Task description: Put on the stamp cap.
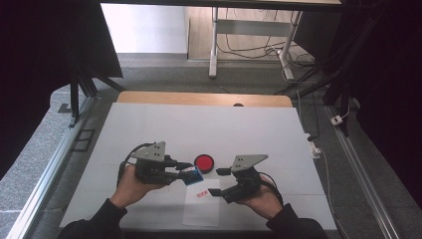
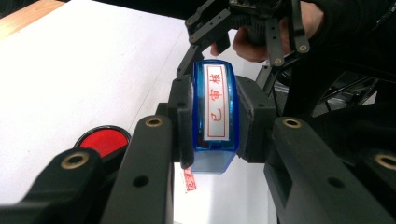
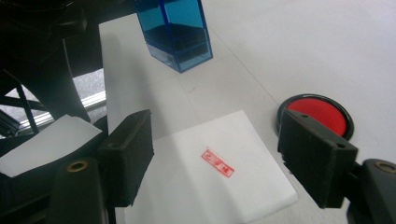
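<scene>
Blue stamp: a clear blue plastic stamp (image 2: pixel 215 116) sits pinched between the pads of the left gripper (image 1: pixel 185 169), lifted off the table, its label with red characters facing the left gripper's own camera.
Left gripper: pressed tight on the stamp's two sides, held in the person's left hand (image 1: pixel 130 185) above the top edge of the paper.
Right gripper: the right gripper (image 3: pixel 215 158) stands spread, nothing between its pads, which hover over the paper.
Paper: a white sheet (image 3: pixel 219 186) lies flat on the table near the person, bearing one small red rectangular imprint (image 3: pixel 217 163).
Ink pad: a round red ink pad (image 1: pixel 204 162) in a black rim rests on the table just beyond the paper, between the two grippers.
Table: white top (image 1: pixel 199 124), wooden strip along the far edge.
</scene>
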The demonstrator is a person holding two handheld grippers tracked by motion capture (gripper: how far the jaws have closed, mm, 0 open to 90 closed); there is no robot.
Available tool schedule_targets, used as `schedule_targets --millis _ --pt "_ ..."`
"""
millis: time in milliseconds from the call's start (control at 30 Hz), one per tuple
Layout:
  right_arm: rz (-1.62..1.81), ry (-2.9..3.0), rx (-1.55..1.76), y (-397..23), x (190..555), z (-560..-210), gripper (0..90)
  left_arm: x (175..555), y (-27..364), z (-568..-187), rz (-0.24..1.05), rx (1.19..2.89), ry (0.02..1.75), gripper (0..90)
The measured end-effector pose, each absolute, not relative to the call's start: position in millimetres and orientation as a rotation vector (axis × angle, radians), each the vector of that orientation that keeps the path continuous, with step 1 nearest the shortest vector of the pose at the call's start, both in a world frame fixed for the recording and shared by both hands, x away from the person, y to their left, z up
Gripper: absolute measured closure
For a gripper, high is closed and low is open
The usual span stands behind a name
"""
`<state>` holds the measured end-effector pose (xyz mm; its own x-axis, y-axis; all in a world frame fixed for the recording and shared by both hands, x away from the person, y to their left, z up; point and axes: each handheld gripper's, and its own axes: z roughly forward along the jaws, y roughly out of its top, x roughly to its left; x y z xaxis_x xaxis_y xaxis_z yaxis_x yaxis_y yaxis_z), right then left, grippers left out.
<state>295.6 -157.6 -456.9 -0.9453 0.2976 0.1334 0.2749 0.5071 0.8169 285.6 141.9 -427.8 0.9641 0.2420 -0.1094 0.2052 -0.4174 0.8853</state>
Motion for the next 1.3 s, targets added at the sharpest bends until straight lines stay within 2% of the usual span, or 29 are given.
schedule_targets --millis 233,600,1300 --pt "1.427 2.668 0.595 -168 293 -455 18.9 286 144 -428 0.055 2.021 0.332 70.1" --pt "1.289 2.578 0.761 -190 288 -453 2.3 288 148 -428 0.075 2.035 0.378 70.1" --pt "1.192 2.405 1.030 -264 268 -459 0.0 289 152 -425 0.125 2.052 0.436 70.1"
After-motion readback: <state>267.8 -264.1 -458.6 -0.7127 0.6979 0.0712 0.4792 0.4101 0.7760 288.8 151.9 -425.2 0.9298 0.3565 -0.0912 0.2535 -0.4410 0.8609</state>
